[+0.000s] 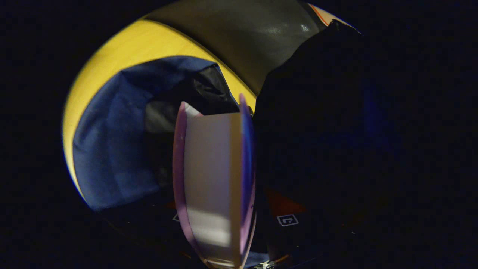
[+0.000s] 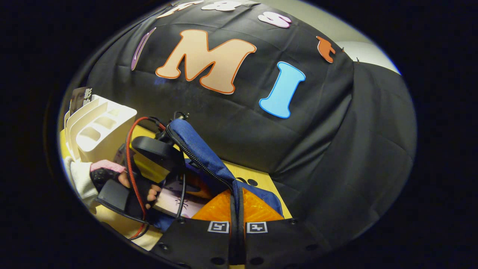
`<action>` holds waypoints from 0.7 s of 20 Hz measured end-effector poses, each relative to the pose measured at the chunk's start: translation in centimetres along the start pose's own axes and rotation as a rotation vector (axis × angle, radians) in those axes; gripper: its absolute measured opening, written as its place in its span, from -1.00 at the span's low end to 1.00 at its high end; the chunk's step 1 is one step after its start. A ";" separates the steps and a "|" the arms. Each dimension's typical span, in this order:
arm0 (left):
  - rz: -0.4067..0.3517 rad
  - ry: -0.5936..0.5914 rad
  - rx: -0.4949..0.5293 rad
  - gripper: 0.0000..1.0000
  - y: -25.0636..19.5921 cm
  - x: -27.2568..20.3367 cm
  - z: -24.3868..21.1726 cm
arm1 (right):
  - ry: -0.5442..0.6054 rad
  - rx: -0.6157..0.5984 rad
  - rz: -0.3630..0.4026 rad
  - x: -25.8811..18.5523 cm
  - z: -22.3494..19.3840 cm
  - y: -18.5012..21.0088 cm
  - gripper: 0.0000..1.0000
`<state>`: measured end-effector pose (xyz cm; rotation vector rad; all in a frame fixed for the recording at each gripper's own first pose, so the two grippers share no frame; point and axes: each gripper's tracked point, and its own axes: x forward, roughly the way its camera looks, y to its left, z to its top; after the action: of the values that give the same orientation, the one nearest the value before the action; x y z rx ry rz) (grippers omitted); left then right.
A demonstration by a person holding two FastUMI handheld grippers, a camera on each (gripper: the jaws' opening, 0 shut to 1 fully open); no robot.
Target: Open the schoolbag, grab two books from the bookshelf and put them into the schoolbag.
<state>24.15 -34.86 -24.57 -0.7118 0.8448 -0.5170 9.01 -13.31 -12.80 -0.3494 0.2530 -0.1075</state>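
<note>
In the left gripper view my left gripper (image 1: 224, 228) is shut on a thin book (image 1: 213, 168) with a pink and purple cover. The book stands edge-on and points into the dark mouth of the blue schoolbag (image 1: 108, 149). The right gripper view looks across at that left gripper (image 2: 149, 164), held by a gloved hand (image 2: 102, 173), with the book (image 2: 173, 200) lowered into the bag. My right gripper (image 2: 237, 205) is shut on the schoolbag's (image 2: 198, 149) black-piped rim and holds it up and open.
The bag lies on a yellow table (image 1: 123, 48). A white bookshelf (image 2: 102, 125) stands at the left behind the bag, with another book (image 2: 80, 98) in its far slot. Black cloth (image 2: 317, 149) hangs close behind and to the right.
</note>
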 end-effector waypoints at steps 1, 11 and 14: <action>0.030 -0.026 0.020 0.19 0.3 -0.8 0.5 | 0.003 0.006 -0.005 0.0 -0.1 -0.3 -0.94; 0.163 -0.058 0.102 0.92 0.3 -8.2 1.4 | 0.048 -0.004 -0.041 -0.4 -1.8 -2.3 -0.94; 0.162 -0.055 0.161 0.91 -1.2 -10.6 1.2 | 0.064 0.001 -0.032 -0.8 -2.5 -2.1 -0.94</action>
<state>18.99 -28.20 -17.92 -0.5035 0.7925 -0.4127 7.44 -16.01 -14.17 -0.3495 0.3108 -0.1510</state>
